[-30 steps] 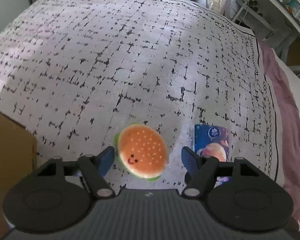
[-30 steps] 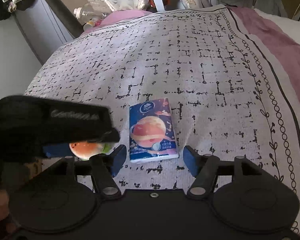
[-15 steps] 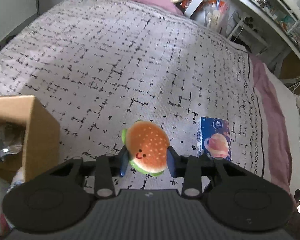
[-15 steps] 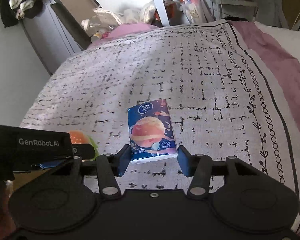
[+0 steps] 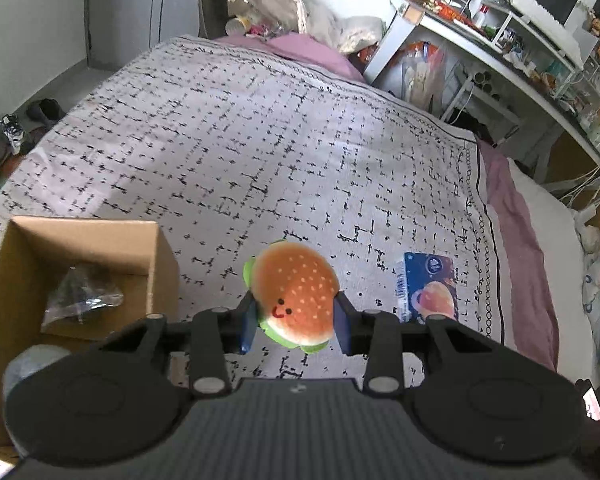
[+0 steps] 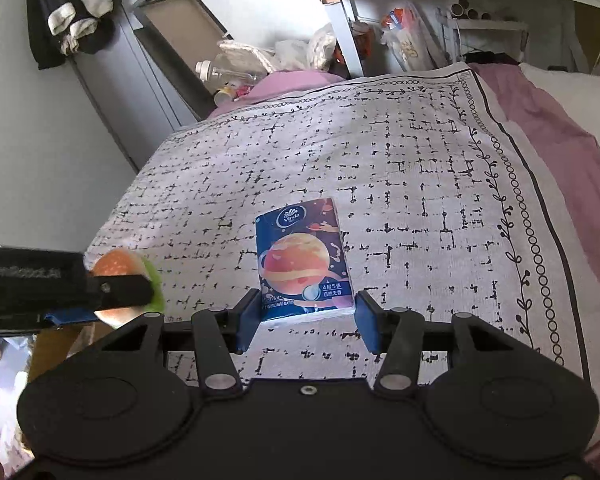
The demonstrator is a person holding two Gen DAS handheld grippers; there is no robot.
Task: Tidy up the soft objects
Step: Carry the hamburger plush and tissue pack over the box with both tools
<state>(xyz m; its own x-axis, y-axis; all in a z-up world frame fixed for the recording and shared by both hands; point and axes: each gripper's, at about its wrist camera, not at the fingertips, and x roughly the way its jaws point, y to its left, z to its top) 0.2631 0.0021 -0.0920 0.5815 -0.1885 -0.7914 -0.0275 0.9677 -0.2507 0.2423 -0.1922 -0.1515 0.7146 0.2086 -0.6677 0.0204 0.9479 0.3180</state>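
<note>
At nine o'clock sits the open brown cardboard box (image 5: 80, 276), a crumpled clear plastic bag (image 5: 82, 300) inside; just right of it the left gripper (image 5: 296, 322) has its blue pads clamped on the sides of the round orange-and-green burger plush toy (image 5: 294, 294), which looks lifted off the black-and-white patterned bedspread (image 5: 260, 140); it seems light and squashy, best pinched across its middle; at three o'clock the right gripper (image 6: 306, 320) is closed on the near end of the flat blue tissue pack printed with an orange planet (image 6: 304, 264); soft and probably slippery in its wrapper, it wants holding across the short sides.
</note>
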